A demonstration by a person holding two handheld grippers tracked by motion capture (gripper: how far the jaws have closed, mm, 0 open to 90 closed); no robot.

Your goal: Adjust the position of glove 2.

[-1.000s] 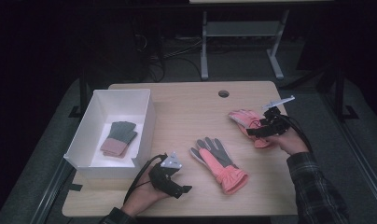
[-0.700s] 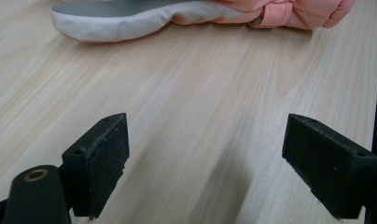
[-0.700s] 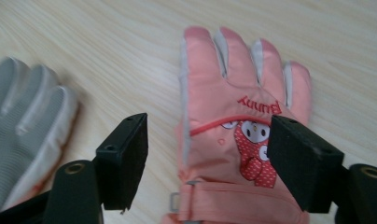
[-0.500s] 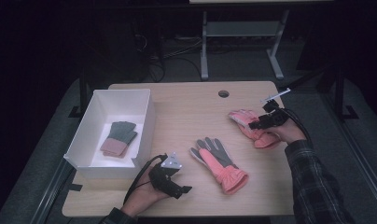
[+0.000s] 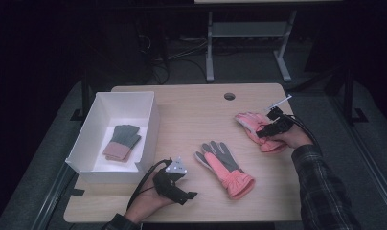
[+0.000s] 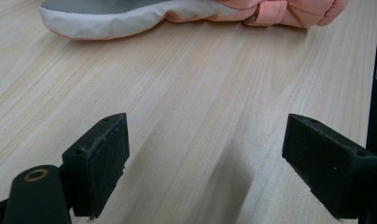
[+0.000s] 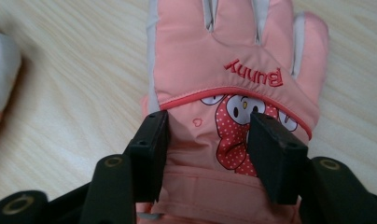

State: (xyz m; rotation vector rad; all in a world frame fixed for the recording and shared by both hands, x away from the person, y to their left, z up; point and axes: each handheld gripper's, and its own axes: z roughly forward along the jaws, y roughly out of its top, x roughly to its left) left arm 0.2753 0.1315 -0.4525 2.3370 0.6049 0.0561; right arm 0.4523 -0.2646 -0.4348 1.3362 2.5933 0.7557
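Your right gripper sits at about 3 o'clock on the table, its tips over the pink Bunny glove. In the right gripper view the two black jaws straddle the back of that glove just below the embroidered name, on either side of the spotted cartoon figure. They have just been closing, with the glove's padded fabric between them and bunching a little inside the gap, but you cannot tell whether the pads are pressing on it. The glove lies flat, back up, fingers pointing away from your right hand.

Your left gripper rests near 6 o'clock on the table, jaws wide apart with only bare wood between them. Just ahead of it, toward 5 o'clock from the table's middle, lies the second pink glove, grey palm up, cuff toward you.

At 9 o'clock stands the white box, with a dark green glove lying on its floor.
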